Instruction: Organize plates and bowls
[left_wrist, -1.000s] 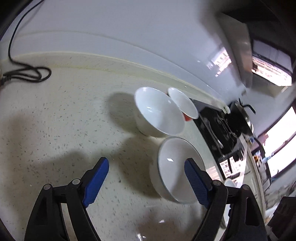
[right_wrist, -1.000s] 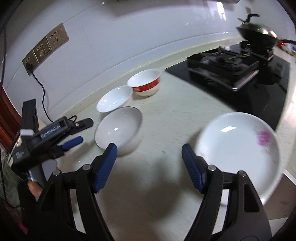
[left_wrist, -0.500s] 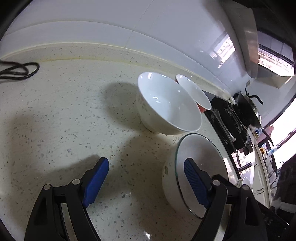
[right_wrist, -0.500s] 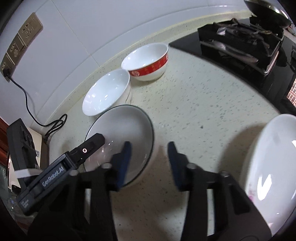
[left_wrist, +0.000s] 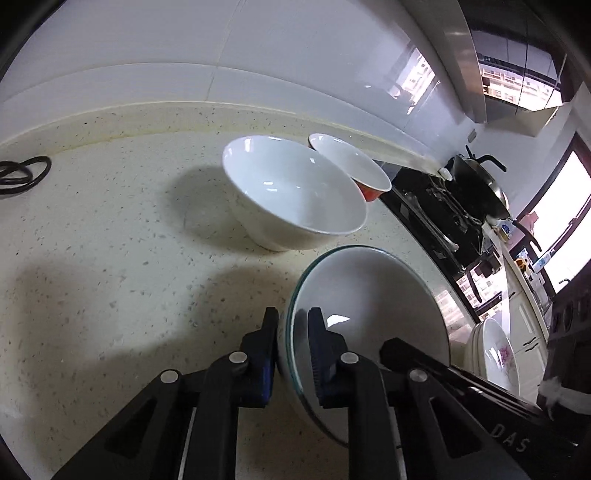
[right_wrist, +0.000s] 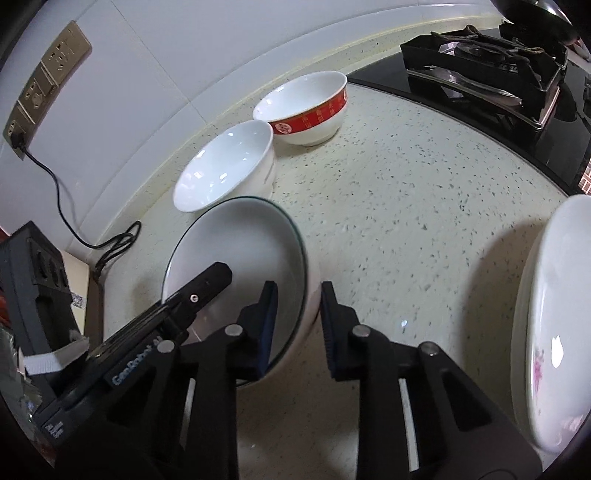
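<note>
Left hand-held gripper (left_wrist: 291, 345): the blue pads are clamped on the near rim of the dark-rimmed white bowl (left_wrist: 373, 306), one pad outside the wall and one inside. In the right wrist view this same unit (right_wrist: 177, 310) reaches over the bowl's left side.

Right hand-held gripper (right_wrist: 298, 317): the fingers straddle the right rim of the dark-rimmed bowl (right_wrist: 240, 251), one pad inside and one outside the wall. A narrow gap shows between the outer pad and the wall; whether the pads are pressing on the rim cannot be told.

Bowl location: on the speckled tabletop (right_wrist: 406, 206), nearest the cameras. Whether its base touches the tabletop cannot be told.

Other items:
- Plain white bowl (right_wrist: 225, 171): just behind the dark-rimmed bowl, upright.
- Red-banded bowl (right_wrist: 306, 107): just beside the plain bowl, toward the wall.
- White plate with pink flower print (right_wrist: 554, 321): on the right, well apart from the bowls.
- Gas stove (right_wrist: 487, 62): at the far right.
- Wall socket (right_wrist: 48, 81) with a black cable (right_wrist: 59, 206): at the left.
</note>
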